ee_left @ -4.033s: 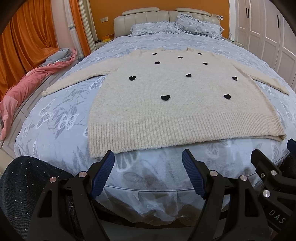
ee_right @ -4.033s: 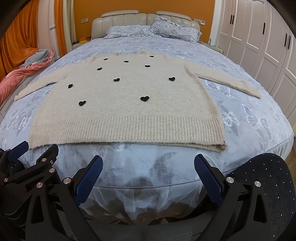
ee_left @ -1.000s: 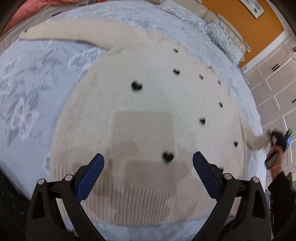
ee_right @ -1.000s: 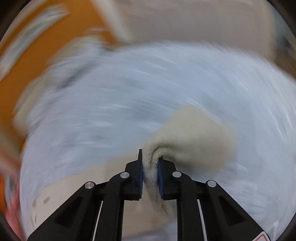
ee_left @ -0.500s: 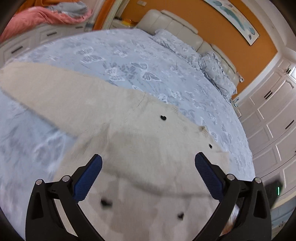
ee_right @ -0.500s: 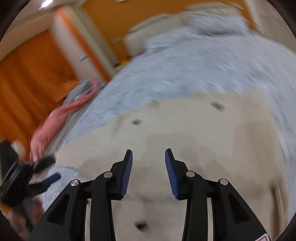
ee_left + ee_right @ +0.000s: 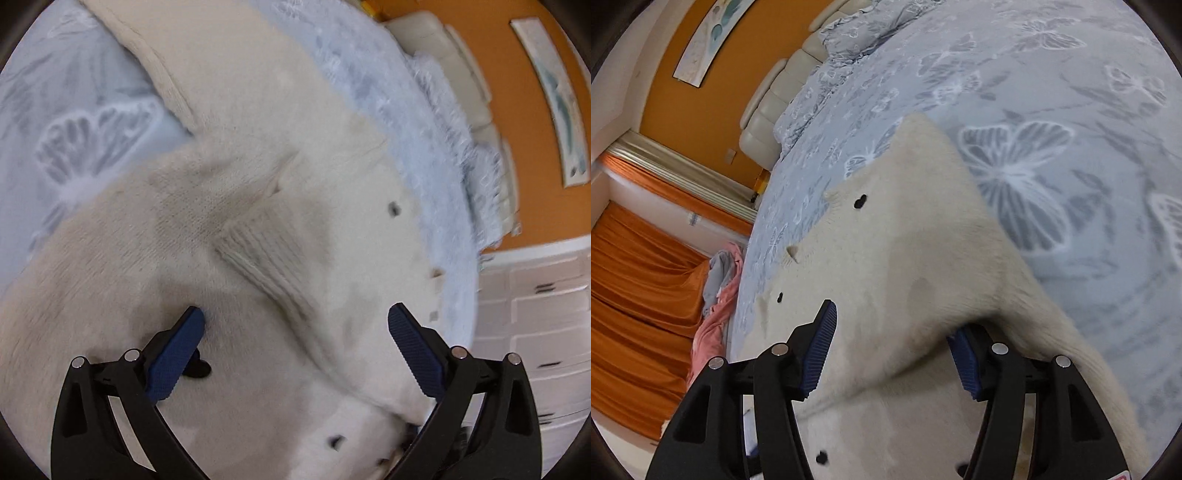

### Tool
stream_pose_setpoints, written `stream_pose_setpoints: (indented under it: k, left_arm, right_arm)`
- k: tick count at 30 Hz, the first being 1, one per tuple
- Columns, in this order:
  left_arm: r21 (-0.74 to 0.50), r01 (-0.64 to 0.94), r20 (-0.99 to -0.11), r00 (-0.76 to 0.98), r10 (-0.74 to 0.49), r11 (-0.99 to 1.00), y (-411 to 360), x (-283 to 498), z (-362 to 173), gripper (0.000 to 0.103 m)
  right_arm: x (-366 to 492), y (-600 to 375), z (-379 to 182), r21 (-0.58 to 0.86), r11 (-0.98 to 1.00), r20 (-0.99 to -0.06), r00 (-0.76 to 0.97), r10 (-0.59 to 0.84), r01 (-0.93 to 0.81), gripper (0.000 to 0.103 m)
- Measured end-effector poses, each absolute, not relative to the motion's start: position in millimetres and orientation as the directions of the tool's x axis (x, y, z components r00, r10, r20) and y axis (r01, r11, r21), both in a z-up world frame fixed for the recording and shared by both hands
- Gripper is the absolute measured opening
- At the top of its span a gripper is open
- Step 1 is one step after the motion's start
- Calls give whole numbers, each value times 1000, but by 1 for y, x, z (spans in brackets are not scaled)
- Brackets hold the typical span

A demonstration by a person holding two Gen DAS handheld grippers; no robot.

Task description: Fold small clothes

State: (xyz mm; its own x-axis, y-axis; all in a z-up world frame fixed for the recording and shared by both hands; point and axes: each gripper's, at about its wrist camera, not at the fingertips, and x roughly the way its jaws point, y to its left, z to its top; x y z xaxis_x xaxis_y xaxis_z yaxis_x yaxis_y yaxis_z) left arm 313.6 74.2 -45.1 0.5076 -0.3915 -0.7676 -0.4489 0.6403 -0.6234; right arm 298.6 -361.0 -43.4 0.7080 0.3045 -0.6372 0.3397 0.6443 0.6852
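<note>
A cream knit sweater (image 7: 229,206) with small black hearts lies flat on the bed. Its right sleeve is folded across the chest, and the ribbed cuff (image 7: 266,266) lies between my left fingers. My left gripper (image 7: 295,325) is open and hovers just above the sweater's body. In the right wrist view the sweater (image 7: 908,258) fills the middle. My right gripper (image 7: 890,325) is open, low over the folded shoulder; a fold of knit covers the tip of the right finger (image 7: 964,362).
The bed has a pale blue butterfly-print cover (image 7: 1052,155), with pillows and a cream headboard (image 7: 775,110) at the far end. Orange curtains (image 7: 631,295) and a pink and grey heap (image 7: 716,295) stand at the left side. White wardrobe doors (image 7: 535,314) line the right.
My right gripper let go of the sleeve it carried a second ago and has opened wider since. The sleeve now lies across the chest. My left gripper moved closer over the cuff.
</note>
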Motion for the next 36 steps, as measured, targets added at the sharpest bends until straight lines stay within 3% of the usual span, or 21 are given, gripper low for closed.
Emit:
stream_pose_setpoints:
  k: [1, 2, 3, 5, 9, 10, 13, 15, 16, 18, 20, 23, 25, 26, 27, 28, 33, 36]
  left_arm:
    - [-608, -431, -770, 524, -364, 667, 70, 320, -40, 91]
    - [-609, -398, -759, 542, -360, 686, 66, 326, -33, 63]
    - [-629, -345, -736, 555, -389, 697, 63, 334, -26, 31]
    - [-703, -208, -638, 609, -473, 680, 57, 352, 1, 11]
    - [-660, -13, -518, 732, -443, 751, 50, 358, 51, 9]
    - [-628, -28, -561, 709, -427, 778, 48, 361, 39, 9]
    - [-552, -168, -721, 589, -366, 816, 50, 368, -21, 7]
    - [-627, -244, -707, 577, -409, 740, 64, 355, -38, 9]
    - [-658, -255, -685, 593, -423, 709, 70, 346, -35, 14]
    - [-709, -281, -646, 627, -436, 646, 79, 325, -31, 56]
    - [-731, -314, -638, 629, -443, 606, 81, 314, -32, 68]
    - [-735, -347, -656, 580, -483, 582, 67, 320, -48, 71]
    - [-709, -341, -674, 585, -451, 617, 60, 329, -48, 67]
    - [-709, -325, -669, 591, -450, 626, 57, 332, -44, 43]
    - [-731, -281, -639, 599, -482, 621, 53, 339, -40, 3]
    - [-747, -246, -618, 600, -508, 618, 49, 347, -32, 7]
    - [-709, 8, -478, 730, -488, 706, 40, 359, 39, 6]
    - [-640, -20, -543, 719, -434, 768, 45, 371, 20, 7]
  right_arm:
    - [304, -355, -40, 682, 649, -638, 708, 303, 337, 52]
    - [307, -354, -37, 678, 657, -637, 710, 301, 330, 42]
    - [311, -354, -27, 670, 671, -634, 714, 297, 316, 16]
    - [312, -354, 3, 648, 715, -598, 755, 267, 261, 10]
    - [299, -361, 48, 654, 742, -448, 867, 221, 149, 10]
    - [298, -364, 41, 627, 761, -459, 868, 188, 167, 9]
    - [313, -377, -25, 497, 788, -697, 708, 113, 363, 9]
    - [304, -386, -51, 536, 746, -710, 690, 144, 396, 6]
    - [300, -386, -50, 539, 748, -697, 704, 137, 388, 6]
    - [296, -384, -51, 528, 761, -693, 709, 131, 376, 6]
    - [295, -380, -50, 509, 780, -691, 713, 119, 363, 7]
    - [296, -381, -52, 537, 761, -677, 723, 133, 363, 10]
    - [294, -383, -54, 563, 740, -668, 730, 145, 368, 13]
    - [294, -384, -53, 576, 728, -663, 734, 150, 372, 13]
    - [297, -385, -50, 587, 717, -660, 735, 156, 375, 15]
    - [299, -384, -49, 590, 713, -659, 736, 156, 378, 15]
    - [297, -380, -7, 598, 752, -553, 821, 138, 277, 11]
    - [297, -380, -4, 536, 796, -555, 828, 83, 280, 8]
